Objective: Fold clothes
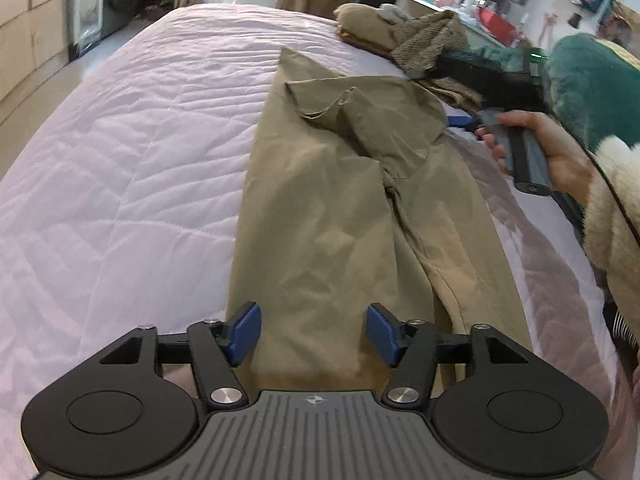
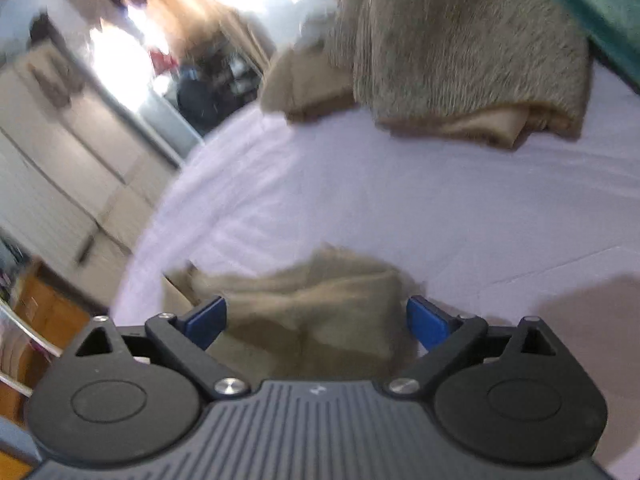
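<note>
Trousers [image 1: 320, 208] lay lengthwise on bed [image 1: 132, 152], w/ clothes pile [image 1: 404, 34] behind them at far right; left hand-held gripper [image 1: 313, 334] sat over their near end.

Lilac quilted bed [image 1: 132, 128], pale wardrobe doors [image 2: 72, 152], bright window glare [image 2: 116, 64].

The right wrist view is motion-blurred: the room [image 2: 100, 128] beyond the bed smears into pale shapes. The trousers' [image 1: 340, 220] near end is hidden under the left gripper [image 1: 313, 334]. The clutter on the far shelf [image 1: 472, 4] is too small to tell. A furry sleeve [image 1: 612, 216] is cut off by the left view's right edge.
</note>
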